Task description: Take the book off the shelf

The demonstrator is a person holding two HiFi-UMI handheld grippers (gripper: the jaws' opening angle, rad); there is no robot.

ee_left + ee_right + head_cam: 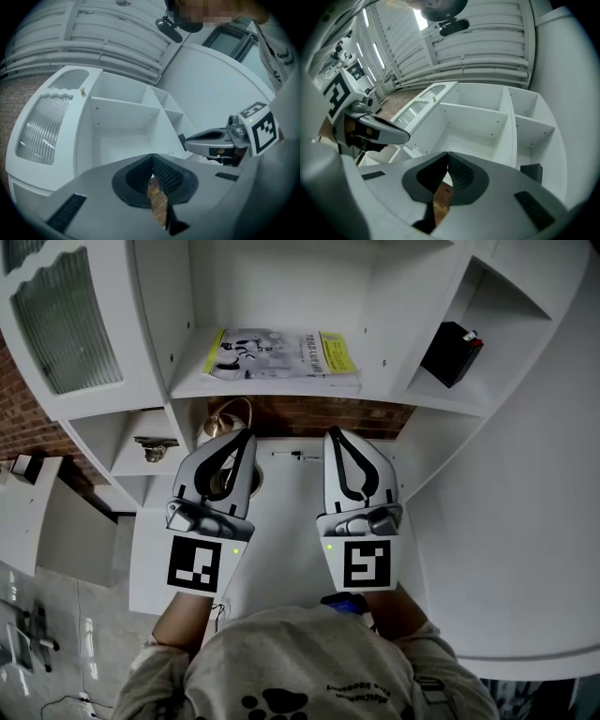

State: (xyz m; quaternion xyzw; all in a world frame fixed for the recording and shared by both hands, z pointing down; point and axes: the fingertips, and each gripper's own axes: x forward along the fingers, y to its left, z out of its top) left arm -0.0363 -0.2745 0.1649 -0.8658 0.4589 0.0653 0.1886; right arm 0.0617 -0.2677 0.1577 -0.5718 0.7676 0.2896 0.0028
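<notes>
Book [281, 356]: lies flat on the middle shelf [384, 381] of the white unit, cover up, with a yellow band at each end. Its near long edge runs along the shelf's front edge.

Left gripper [246, 435]: jaws closed tip to tip, nothing between the pads. Only a sliver of brick shows through the gap behind them. It is held in front of the shelf, pointing toward it and not touching it or the book.

Right gripper [333, 434]: jaws likewise closed and holding nothing. It is level with the left gripper and just beside it, also short of the shelf edge. The book sits beyond both tips, roughly centred on the gap between them.

Compartments:
- The book's bay holds the book alone.
- The bay to its right holds a black box [452, 352], set at a tilt.
- A small bay at lower left holds a small metal item [155, 447]; its kind cannot be told.
- A brass-coloured curved piece [229, 415] stands under the book shelf, near the left gripper's tip.
- A ribbed glass door [62, 320] at upper left is closed.

Room for moving: the book's bay is open at the front, with an upright panel on each side. A strip of bare shelf lies to the book's right, less to its left. Open height stands above the cover. A brick wall [328, 416] backs the space under the shelf.
</notes>
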